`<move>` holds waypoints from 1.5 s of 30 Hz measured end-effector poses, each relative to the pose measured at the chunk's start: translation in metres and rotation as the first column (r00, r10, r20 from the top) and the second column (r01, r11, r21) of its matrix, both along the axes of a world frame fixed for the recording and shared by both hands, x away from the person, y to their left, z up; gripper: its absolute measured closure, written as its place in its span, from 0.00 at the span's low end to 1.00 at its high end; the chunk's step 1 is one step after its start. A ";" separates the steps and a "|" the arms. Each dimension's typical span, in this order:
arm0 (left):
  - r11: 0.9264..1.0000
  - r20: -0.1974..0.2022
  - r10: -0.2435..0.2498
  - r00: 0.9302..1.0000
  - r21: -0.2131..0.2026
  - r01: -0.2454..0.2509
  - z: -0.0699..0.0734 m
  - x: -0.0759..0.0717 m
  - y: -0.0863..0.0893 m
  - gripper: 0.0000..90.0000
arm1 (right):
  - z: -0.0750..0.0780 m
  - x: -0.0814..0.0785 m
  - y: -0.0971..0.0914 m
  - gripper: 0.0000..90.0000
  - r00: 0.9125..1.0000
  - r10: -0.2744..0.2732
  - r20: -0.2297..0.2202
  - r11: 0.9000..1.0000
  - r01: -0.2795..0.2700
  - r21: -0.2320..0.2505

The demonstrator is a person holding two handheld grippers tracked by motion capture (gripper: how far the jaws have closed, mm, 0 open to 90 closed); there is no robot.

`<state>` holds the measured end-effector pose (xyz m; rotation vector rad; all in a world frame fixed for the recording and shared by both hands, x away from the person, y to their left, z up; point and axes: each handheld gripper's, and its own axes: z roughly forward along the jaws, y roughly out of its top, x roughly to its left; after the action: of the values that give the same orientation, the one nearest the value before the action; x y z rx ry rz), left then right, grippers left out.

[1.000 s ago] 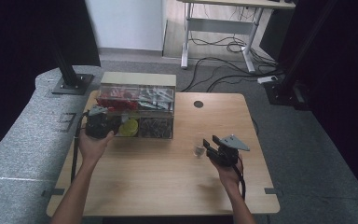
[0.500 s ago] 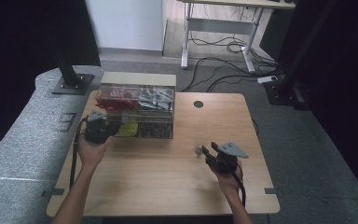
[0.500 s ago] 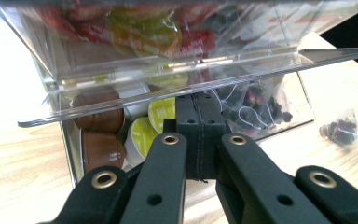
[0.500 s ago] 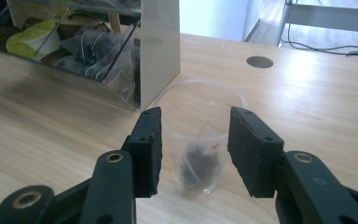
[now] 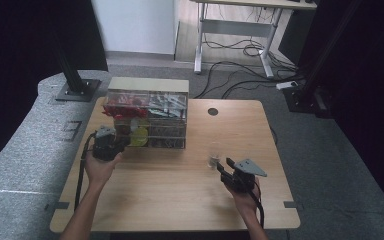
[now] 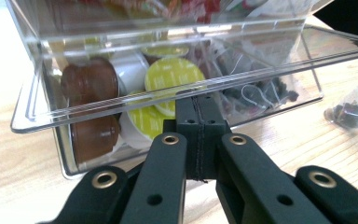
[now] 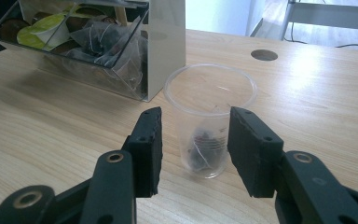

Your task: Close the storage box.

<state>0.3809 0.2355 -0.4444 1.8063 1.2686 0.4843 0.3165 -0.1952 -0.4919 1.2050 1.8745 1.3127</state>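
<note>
Left of centre in the high view, the left gripper [image 5: 114,145], jaws pressed together, sits at the clear organiser [image 5: 147,120]. Lower right, the right gripper [image 7: 193,140] stands spread around the plastic cup [image 7: 209,119] on the surface [image 5: 180,195], pads apart from it.

left hand-held gripper [image 5: 111,144] has sunk lower beside the clear organizer [image 5: 147,120].

The high view looks down on the table [image 5: 180,195]; both gripper views sit low, sharing the clear organizer [image 5: 147,120].
</note>
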 end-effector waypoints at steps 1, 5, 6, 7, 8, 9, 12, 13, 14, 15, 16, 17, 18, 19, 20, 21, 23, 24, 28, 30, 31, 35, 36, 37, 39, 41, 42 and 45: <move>1.000 0.000 0.001 1.000 -0.003 -0.001 -0.002 0.000 0.000 1.00 | 0.000 -0.001 -0.001 0.61 1.000 -0.001 0.002 1.000 0.001 0.002; 1.000 -0.002 -0.001 1.000 -0.005 0.001 -0.005 0.001 0.000 1.00 | 0.000 -0.002 -0.003 0.61 1.000 -0.006 0.003 1.000 0.006 0.004; 1.000 -0.002 0.000 1.000 -0.006 0.000 -0.005 0.001 0.000 1.00 | 0.000 -0.002 -0.004 0.61 1.000 -0.007 0.003 1.000 0.007 0.005; 1.000 -0.004 0.000 1.000 -0.006 0.000 -0.006 0.001 0.000 1.00 | -0.001 -0.002 -0.004 0.61 1.000 -0.009 0.002 1.000 0.009 0.006; 1.000 -0.005 0.000 1.000 -0.006 0.000 -0.006 0.000 0.000 1.00 | -0.001 -0.003 -0.005 0.61 1.000 -0.009 0.001 1.000 0.009 0.007; 1.000 -0.006 0.000 1.000 -0.005 0.000 -0.007 0.000 0.000 1.00 | -0.001 -0.003 -0.005 0.61 1.000 -0.009 0.001 1.000 0.009 0.006; 1.000 -0.011 0.001 1.000 -0.008 -0.001 -0.009 0.000 0.000 1.00 | -0.002 -0.004 -0.006 0.61 1.000 -0.010 -0.001 1.000 0.010 0.006; 1.000 -0.015 -0.001 1.000 -0.004 0.001 -0.010 0.000 0.001 1.00 | -0.002 -0.004 -0.006 0.61 1.000 -0.011 -0.001 1.000 0.011 0.007; 1.000 -0.018 -0.003 1.000 -0.004 0.003 -0.011 0.001 0.001 1.00 | -0.002 -0.004 -0.007 0.61 1.000 -0.012 -0.001 1.000 0.012 0.005; 1.000 -0.022 -0.004 1.000 -0.005 0.004 -0.012 0.001 0.001 1.00 | -0.002 -0.005 -0.007 0.61 1.000 -0.013 -0.001 1.000 0.013 0.005; 1.000 -0.028 -0.005 1.000 -0.004 0.005 -0.014 0.001 0.001 1.00 | -0.003 -0.005 -0.008 0.61 1.000 -0.014 -0.001 1.000 0.014 0.007; 1.000 -0.029 -0.006 1.000 -0.005 0.005 -0.015 0.001 0.001 1.00 | -0.003 -0.005 -0.008 0.61 1.000 -0.017 -0.001 1.000 0.017 0.008; 1.000 -0.034 -0.005 0.999 -0.007 0.005 -0.017 0.001 0.001 1.00 | -0.004 -0.006 -0.008 0.61 1.000 -0.017 -0.002 1.000 0.017 0.007; 1.000 -0.038 -0.004 0.999 -0.009 0.004 -0.018 0.001 0.001 1.00 | -0.004 -0.006 -0.009 0.61 1.000 -0.017 -0.004 1.000 0.017 0.007; 1.000 -0.039 -0.004 0.999 -0.008 0.004 -0.020 0.001 0.001 1.00 | -0.005 -0.006 -0.009 0.61 1.000 -0.018 -0.007 1.000 0.018 0.006; 1.000 -0.044 -0.005 0.999 -0.008 0.004 -0.021 0.001 0.001 1.00 | -0.006 -0.006 -0.009 0.61 1.000 -0.018 -0.006 1.000 0.018 0.003; 1.000 -0.048 -0.007 0.999 -0.008 0.006 -0.024 0.001 0.001 1.00 | -0.007 -0.006 -0.009 0.61 1.000 -0.019 -0.009 1.000 0.019 0.002; 1.000 -0.050 -0.007 0.999 -0.007 0.006 -0.025 0.001 0.001 1.00 | -0.007 -0.006 -0.010 0.61 1.000 -0.020 -0.011 1.000 0.020 0.002; 1.000 -0.070 -0.009 0.998 -0.011 0.008 -0.031 0.002 0.002 1.00 | -0.008 -0.006 -0.010 0.61 1.000 -0.022 -0.011 1.000 0.022 0.001; 1.000 -0.077 -0.011 0.997 -0.008 0.010 -0.033 0.003 0.002 1.00 | -0.008 -0.006 -0.010 0.61 1.000 -0.023 -0.010 1.000 0.023 0.001; 1.000 -0.080 -0.010 0.997 -0.010 0.009 -0.034 0.003 0.002 1.00 | -0.008 -0.006 -0.011 0.61 1.000 -0.023 -0.010 1.000 0.023 0.001; 1.000 -0.089 -0.011 0.996 -0.018 0.009 -0.038 0.003 0.003 1.00 | -0.008 -0.006 -0.011 0.61 1.000 -0.024 -0.010 1.000 0.024 0.004; 1.000 -0.093 -0.012 0.996 -0.020 0.010 -0.039 0.004 0.003 1.00 | -0.008 -0.006 -0.011 0.61 1.000 -0.024 -0.011 1.000 0.024 0.004; 1.000 -0.096 -0.012 0.995 -0.018 0.010 -0.040 0.004 0.003 1.00 | -0.008 -0.006 -0.011 0.61 1.000 -0.025 -0.010 1.000 0.025 0.004; 1.000 -0.101 -0.013 0.995 -0.014 0.011 -0.043 0.004 0.002 1.00 | -0.008 -0.006 -0.011 0.61 1.000 -0.024 -0.012 1.000 0.024 0.003; 1.000 -0.092 -0.009 0.996 -0.019 0.007 -0.043 0.004 0.002 1.00 | -0.009 -0.006 -0.011 0.61 1.000 -0.025 -0.011 1.000 0.025 0.004; 1.000 -0.091 -0.009 0.996 -0.024 0.006 -0.043 0.004 0.003 1.00 | -0.009 -0.006 -0.012 0.61 1.000 -0.025 -0.012 1.000 0.025 0.005; 1.000 -0.088 -0.009 0.996 -0.019 0.007 -0.040 0.004 0.003 1.00 | -0.009 -0.006 -0.012 0.61 1.000 -0.025 -0.012 1.000 0.025 0.004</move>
<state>0.3852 0.2388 -0.4844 1.8340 1.3208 0.3914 0.3102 -0.2073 -0.5008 1.2374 1.8597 1.2991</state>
